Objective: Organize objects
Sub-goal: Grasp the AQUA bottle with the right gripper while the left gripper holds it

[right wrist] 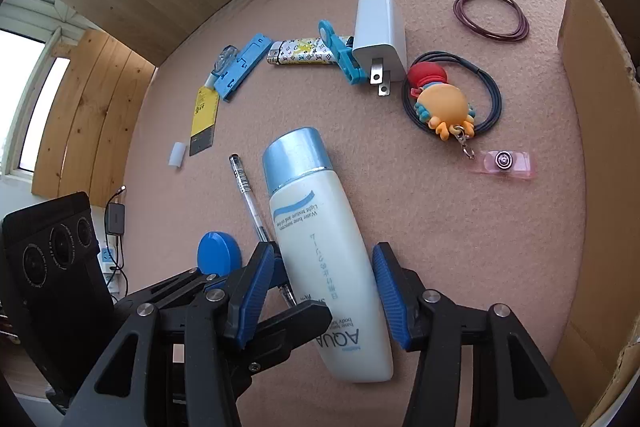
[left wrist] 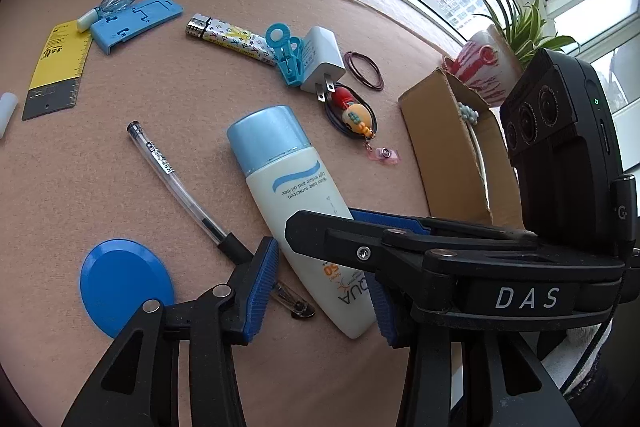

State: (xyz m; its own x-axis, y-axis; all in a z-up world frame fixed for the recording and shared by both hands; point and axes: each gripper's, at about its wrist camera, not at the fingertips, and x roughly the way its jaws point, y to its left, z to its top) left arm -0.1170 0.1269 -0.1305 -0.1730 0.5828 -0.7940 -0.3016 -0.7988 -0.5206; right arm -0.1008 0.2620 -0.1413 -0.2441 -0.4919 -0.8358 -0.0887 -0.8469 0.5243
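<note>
Working over the pink mat (right wrist: 460,227), I have the cardboard box (right wrist: 592,147) standing open along its right side, the likely home for the clutter. The bottle (right wrist: 320,251) lies flat on the mat, its long axis running straight out from my right gripper (right wrist: 324,291), blue cap at the far end and base towards me. That gripper is spread astride the lower body; one pad looks at or very near the bottle's side, the other shows a gap, so I judge no pinch yet. My left gripper (left wrist: 320,291) comes in from the other side, also spread, with the bottle's base and the clear pen (left wrist: 180,183) between its fingers, gripping neither. The right is square to the bottle, so closing across its width is the move I would make. The label reads "AQUA", "Water base sunscreen" and "Light texture and oil-free". The right gripper's body, seen from the left wrist, reads "DAS".
</note>
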